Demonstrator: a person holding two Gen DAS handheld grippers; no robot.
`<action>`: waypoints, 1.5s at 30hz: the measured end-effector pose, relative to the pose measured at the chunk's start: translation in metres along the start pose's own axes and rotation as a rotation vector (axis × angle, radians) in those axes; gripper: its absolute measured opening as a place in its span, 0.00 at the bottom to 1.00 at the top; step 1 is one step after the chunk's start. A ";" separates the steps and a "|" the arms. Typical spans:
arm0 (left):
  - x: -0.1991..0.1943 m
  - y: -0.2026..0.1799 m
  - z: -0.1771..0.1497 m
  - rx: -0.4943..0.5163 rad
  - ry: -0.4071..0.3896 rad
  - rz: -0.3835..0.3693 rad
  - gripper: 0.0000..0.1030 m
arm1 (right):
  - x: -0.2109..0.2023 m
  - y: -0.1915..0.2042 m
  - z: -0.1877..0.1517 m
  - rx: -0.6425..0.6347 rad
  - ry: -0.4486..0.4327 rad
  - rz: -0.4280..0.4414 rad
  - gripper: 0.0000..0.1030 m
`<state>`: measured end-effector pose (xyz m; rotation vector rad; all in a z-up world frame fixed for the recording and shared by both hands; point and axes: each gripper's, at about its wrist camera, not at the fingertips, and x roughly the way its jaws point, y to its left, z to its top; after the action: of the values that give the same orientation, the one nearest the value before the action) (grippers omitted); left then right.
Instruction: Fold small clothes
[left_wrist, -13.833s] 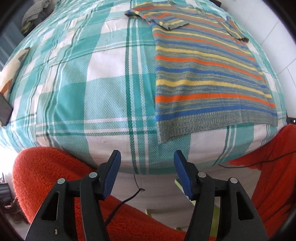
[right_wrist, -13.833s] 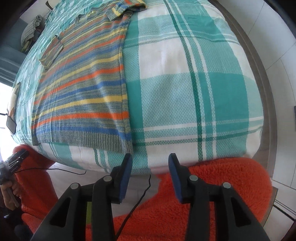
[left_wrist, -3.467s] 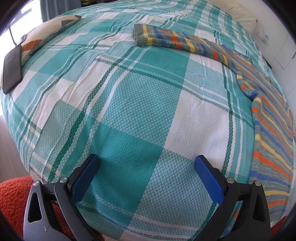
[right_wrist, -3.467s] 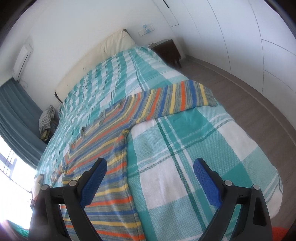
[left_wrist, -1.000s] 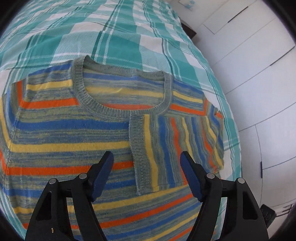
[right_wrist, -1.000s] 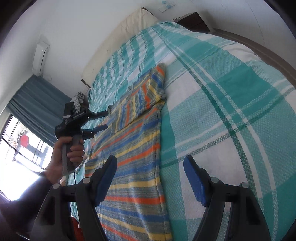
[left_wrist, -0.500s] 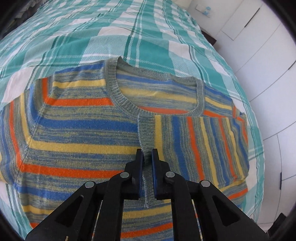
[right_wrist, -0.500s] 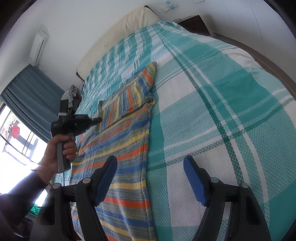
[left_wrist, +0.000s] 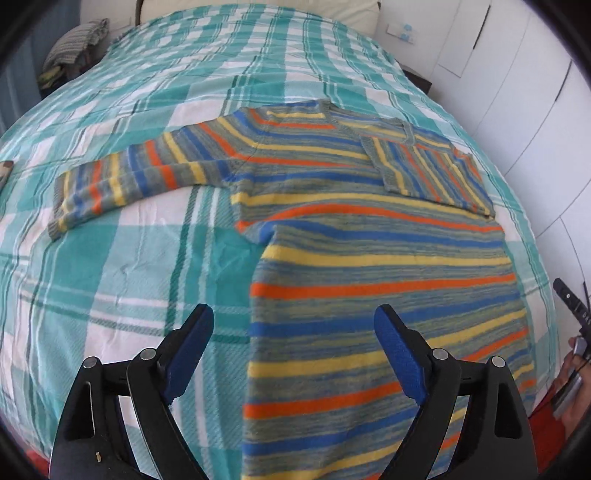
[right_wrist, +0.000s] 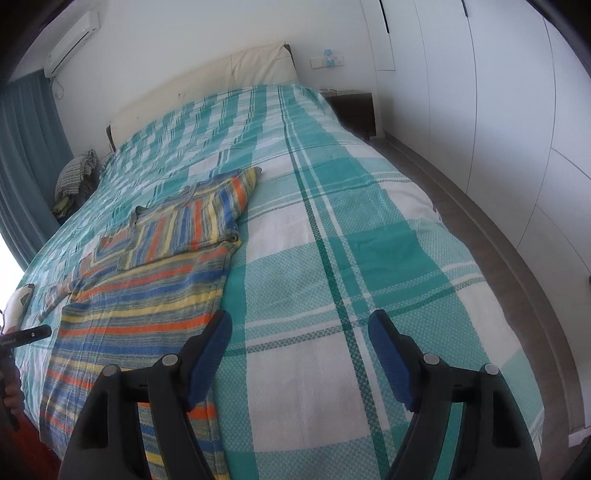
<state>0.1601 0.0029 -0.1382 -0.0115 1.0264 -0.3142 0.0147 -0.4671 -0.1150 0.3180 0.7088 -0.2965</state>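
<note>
Having let go of the right sleeve (left_wrist: 428, 173) it had pinched half a second earlier, the left gripper (left_wrist: 293, 352) hung spread over the striped sweater (left_wrist: 369, 280) on the bed (left_wrist: 147, 266), the right gripper (right_wrist: 299, 356) likewise spread, leaving the outstretched left sleeve (left_wrist: 129, 181) to fold.

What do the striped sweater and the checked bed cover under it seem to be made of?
The striped sweater in orange, blue, yellow and grey looks like a soft, matte knit, probably wool or acrylic: ribbed bands edge the neck and cuff, and the grey stripes look mottled. The teal and white checked bed cover looks like woven cotton, matte, with a fine grid-like weave and small creases. The exact fibres cannot be told.
</note>
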 end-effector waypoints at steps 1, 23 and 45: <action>-0.005 0.020 -0.010 -0.025 -0.006 0.028 0.88 | -0.003 -0.001 0.000 0.010 -0.006 -0.013 0.74; 0.021 0.123 -0.057 -0.145 -0.022 0.240 1.00 | 0.041 -0.003 -0.052 -0.032 0.151 -0.121 1.00; -0.003 0.120 -0.019 -0.078 -0.190 0.283 0.99 | 0.043 0.001 -0.051 -0.052 0.147 -0.138 1.00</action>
<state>0.1730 0.1207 -0.1639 0.0325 0.8379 -0.0140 0.0162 -0.4529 -0.1805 0.2436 0.8843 -0.3880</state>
